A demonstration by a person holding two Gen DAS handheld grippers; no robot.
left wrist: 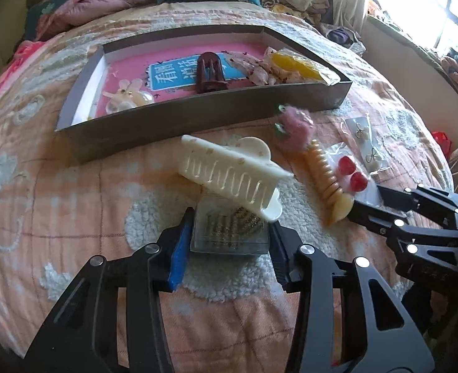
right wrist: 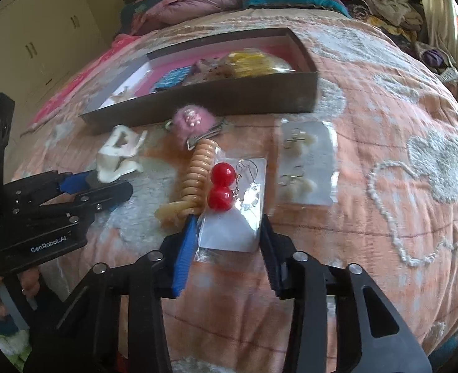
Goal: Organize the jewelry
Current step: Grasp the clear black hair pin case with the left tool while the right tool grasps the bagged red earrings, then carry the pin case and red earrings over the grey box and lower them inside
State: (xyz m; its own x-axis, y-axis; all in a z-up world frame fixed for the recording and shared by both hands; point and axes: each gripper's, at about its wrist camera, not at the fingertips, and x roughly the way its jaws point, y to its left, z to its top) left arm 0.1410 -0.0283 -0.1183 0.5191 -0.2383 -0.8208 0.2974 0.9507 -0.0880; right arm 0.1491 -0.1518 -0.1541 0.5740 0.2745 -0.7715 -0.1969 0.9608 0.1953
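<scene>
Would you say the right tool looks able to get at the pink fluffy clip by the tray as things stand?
Probably not straight away. The right tool sits around the red earring packet, and the pink fluffy clip lies beyond that packet and the coiled hair tie. It would likely need to lift over them.

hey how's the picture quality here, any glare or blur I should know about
Left wrist view: window at upper right blown out white, strong fisheye bending of the box. Right wrist view: glare on the red earring packet, pink pompom soft and blurred.
</scene>
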